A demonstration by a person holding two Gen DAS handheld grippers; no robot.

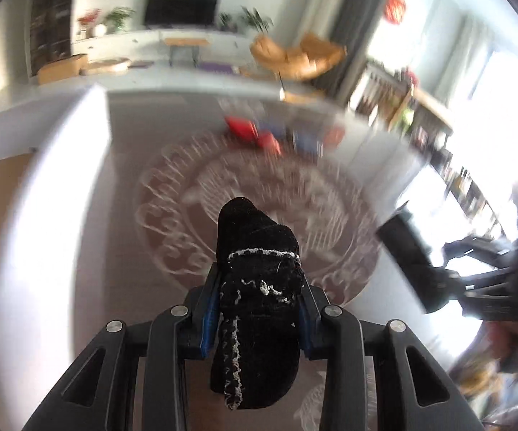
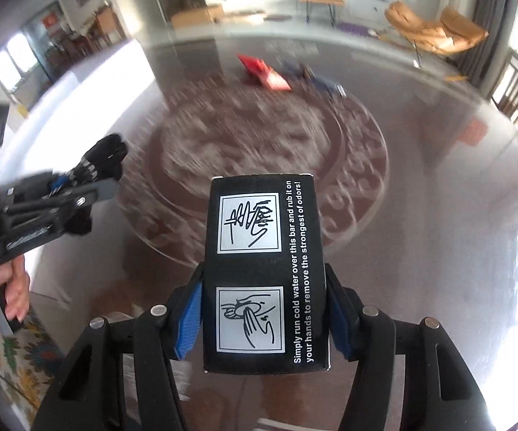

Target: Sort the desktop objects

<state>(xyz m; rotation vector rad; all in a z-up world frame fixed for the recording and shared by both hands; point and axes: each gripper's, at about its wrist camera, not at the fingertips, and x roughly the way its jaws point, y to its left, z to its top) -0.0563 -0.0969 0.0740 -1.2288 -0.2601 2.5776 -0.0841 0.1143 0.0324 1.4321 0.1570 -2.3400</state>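
While both grippers hang above the glass tabletop [image 2: 420, 215], each has smth clamped. L gripper [image 1: 259, 287]: jaws narrowed onto a black knitted sock [image 1: 255, 287] w/ white stitching, blue pads pressing both sides; the sock sticks out past the fingertips and droops back toward the camera. In the right wrist view the same gripper shows at left, sock end poking out, a hand [image 2: 4, 287] wrapped round its handle. R gripper [image 2: 264, 305]: jaws about half open, blue pads tight on the long sides of a black box [image 2: 264, 269] w/ two white hand-washing pictograms and white print about rubbing a bar under cold water. Box is held clear of the surface, over the etched round pattern [image 2: 359, 165] mid-table. Near the far edge of the table lie a red flat item [image 2: 262, 72] and, just beside it, a blue one [image 2: 322, 84]; both blurred, can't tell what they are.
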